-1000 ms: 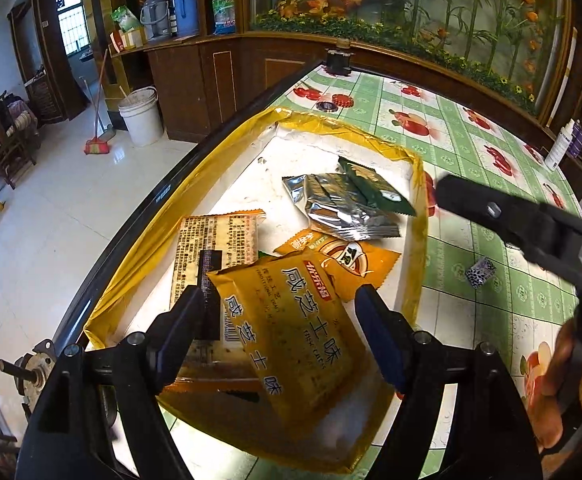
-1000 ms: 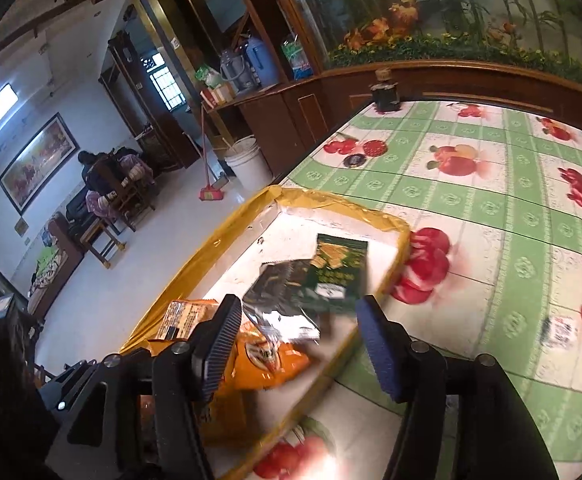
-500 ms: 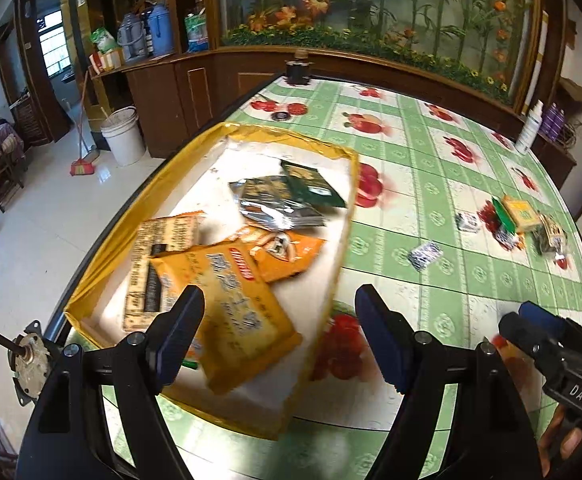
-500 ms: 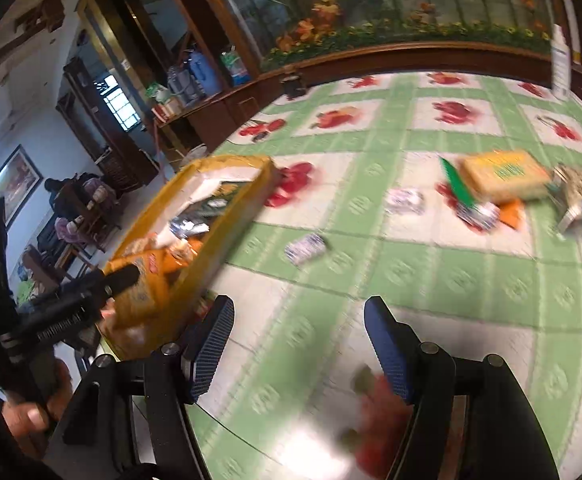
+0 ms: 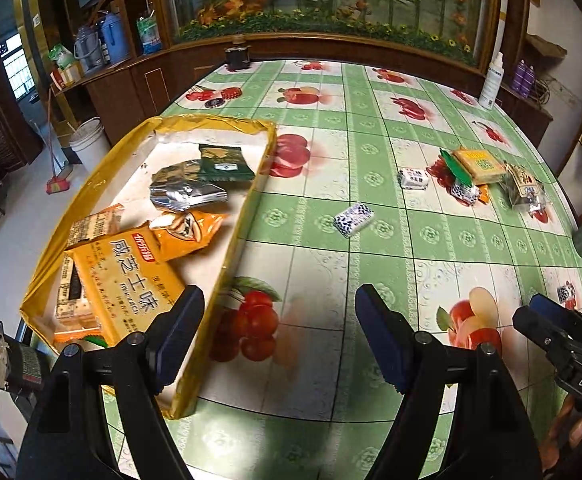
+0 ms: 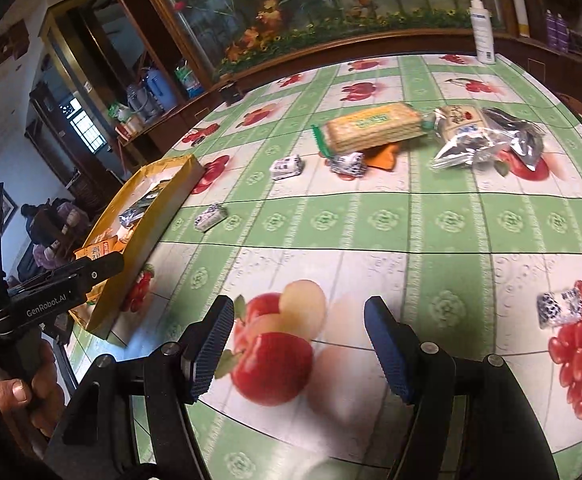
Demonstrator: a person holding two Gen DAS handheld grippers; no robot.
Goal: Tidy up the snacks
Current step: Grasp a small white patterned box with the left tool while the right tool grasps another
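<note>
Through the left wrist camera we see our left gripper (image 5: pixel 279 332) with its jaws spread wide and nothing between them, hovering over the table (image 5: pixel 371 256) and its green fruit-print cloth, just beside the near corner of the yellow tray (image 5: pixel 227 256). In the tray lie a big yellow cracker pack (image 5: pixel 129 280) nearest us, an orange chip bag (image 5: pixel 189 230) touching its far edge, a silver pouch (image 5: pixel 185 194) and a dark green packet (image 5: pixel 225 164) farther back. Out on the cloth, a small blue-and-white candy (image 5: pixel 353 219) sits alone between the tray and a far cluster where a biscuit pack (image 5: pixel 479 164) lies beside another small white candy (image 5: pixel 414 178). Our right gripper (image 5: pixel 547 320) shows at the right edge; from here we cannot tell how its jaws stand. Through the right wrist camera, that right gripper (image 6: pixel 299 348) is released, jaws wide apart and empty, above a printed apple on the cloth. The biscuit pack (image 6: pixel 375 128) rests at the far side with crumpled silver bags (image 6: pixel 487 140) just beside it on the right, and two small candies (image 6: pixel 287 167) near its left end. One more wrapped candy (image 6: pixel 559 307) lies apart at the right, touching a printed cherry bunch. The tray (image 6: pixel 159 216) stands at the left, and the left gripper (image 6: pixel 91 276) reaches in front of it.
</note>
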